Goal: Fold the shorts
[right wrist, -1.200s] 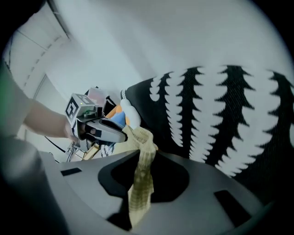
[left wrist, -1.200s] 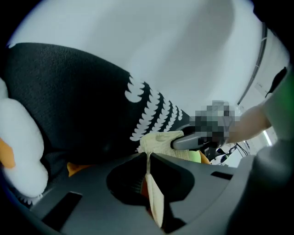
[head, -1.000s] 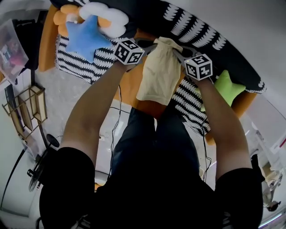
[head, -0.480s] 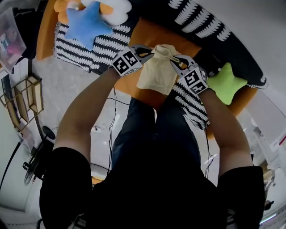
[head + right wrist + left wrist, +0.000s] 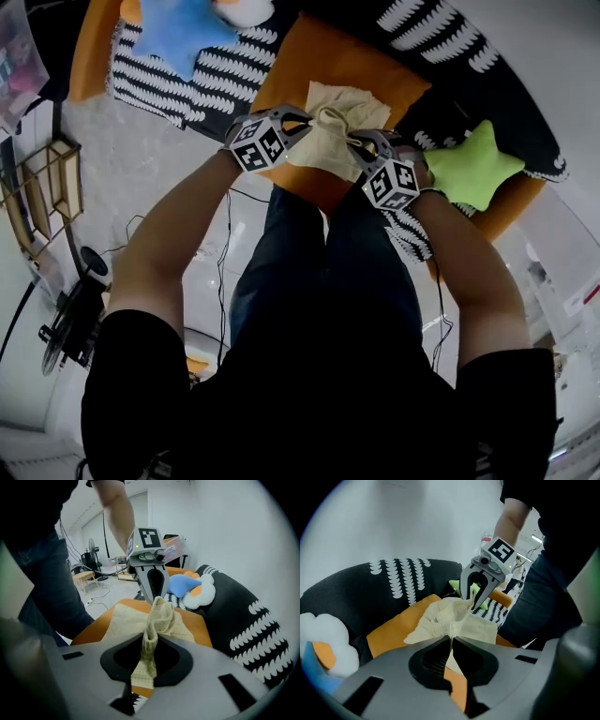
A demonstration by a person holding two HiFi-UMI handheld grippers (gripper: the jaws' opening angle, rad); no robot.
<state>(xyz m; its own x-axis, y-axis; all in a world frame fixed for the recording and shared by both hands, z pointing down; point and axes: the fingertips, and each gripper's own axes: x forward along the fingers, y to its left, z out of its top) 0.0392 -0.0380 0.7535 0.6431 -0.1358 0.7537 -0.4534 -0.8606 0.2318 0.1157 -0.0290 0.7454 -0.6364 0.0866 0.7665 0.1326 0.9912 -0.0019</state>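
The shorts [image 5: 342, 101] lie on the cushion [image 5: 319, 61], between the left gripper [image 5: 314, 117] and the right gripper [image 5: 352, 142]. The left star [image 5: 178, 28] sits far left of them and the right star [image 5: 473, 164] just right.

1. Two grippers: the left gripper [image 5: 314, 119] and the right gripper [image 5: 353, 142].
2. Two marker cubes [image 5: 258, 142], one on each gripper.
3. One pair of cream shorts [image 5: 342, 105].
4. Two star cushions: one blue star cushion [image 5: 183, 26] and one green star cushion [image 5: 473, 164].
5. One white cloud cushion [image 5: 206, 590].
6. One wooden rack [image 5: 56, 192].
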